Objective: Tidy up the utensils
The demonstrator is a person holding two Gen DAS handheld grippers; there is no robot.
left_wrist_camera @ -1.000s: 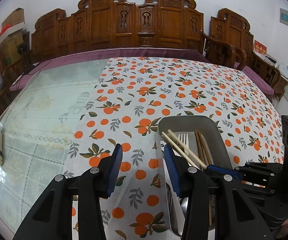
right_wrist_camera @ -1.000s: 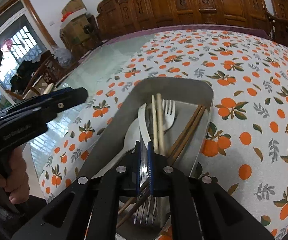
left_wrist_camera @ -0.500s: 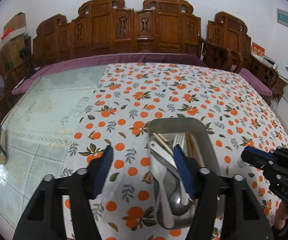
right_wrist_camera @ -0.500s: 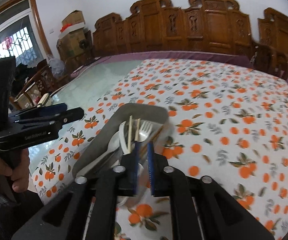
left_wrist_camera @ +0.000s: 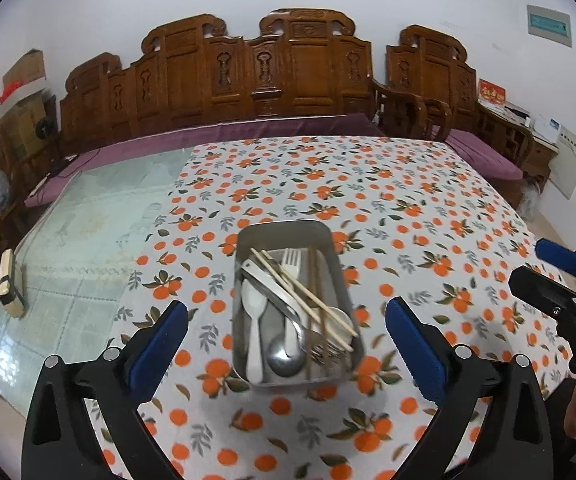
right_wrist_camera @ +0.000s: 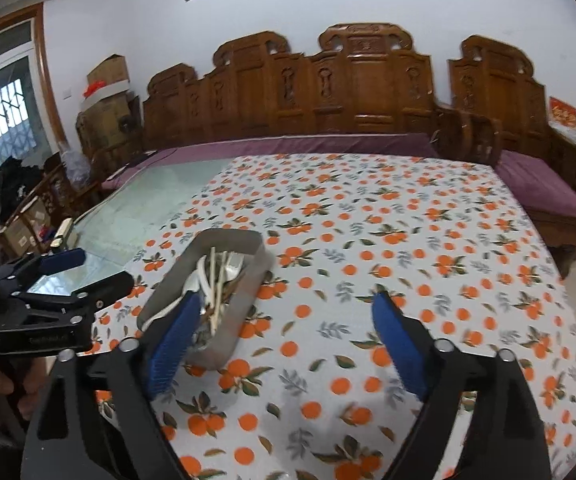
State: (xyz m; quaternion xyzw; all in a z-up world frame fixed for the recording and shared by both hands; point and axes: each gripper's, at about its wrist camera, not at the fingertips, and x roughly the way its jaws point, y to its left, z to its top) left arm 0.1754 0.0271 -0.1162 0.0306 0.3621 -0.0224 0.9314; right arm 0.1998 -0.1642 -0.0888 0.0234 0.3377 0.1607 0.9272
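— What are the tools doing?

— The left tool [left_wrist_camera: 286, 338] has just spread its jaws wide, nothing clamped, hanging above the near end of the metal tray [left_wrist_camera: 338, 276]. The right tool [right_wrist_camera: 283, 334] has just sprung apart too, empty, with the tray beside its left finger [right_wrist_camera: 171, 340].

— And the utensils?

— All in the tray: a white plastic spoon [left_wrist_camera: 253, 320], a steel spoon [left_wrist_camera: 285, 354], a white fork [left_wrist_camera: 292, 259], pale chopsticks [left_wrist_camera: 308, 300] crossing on top, dark chopsticks [left_wrist_camera: 312, 280] alongside.

— Where's the tray?

— On the counter's orange-print cloth [left_wrist_camera: 408, 208], near its left edge, with the glass top [left_wrist_camera: 83, 232] beyond.
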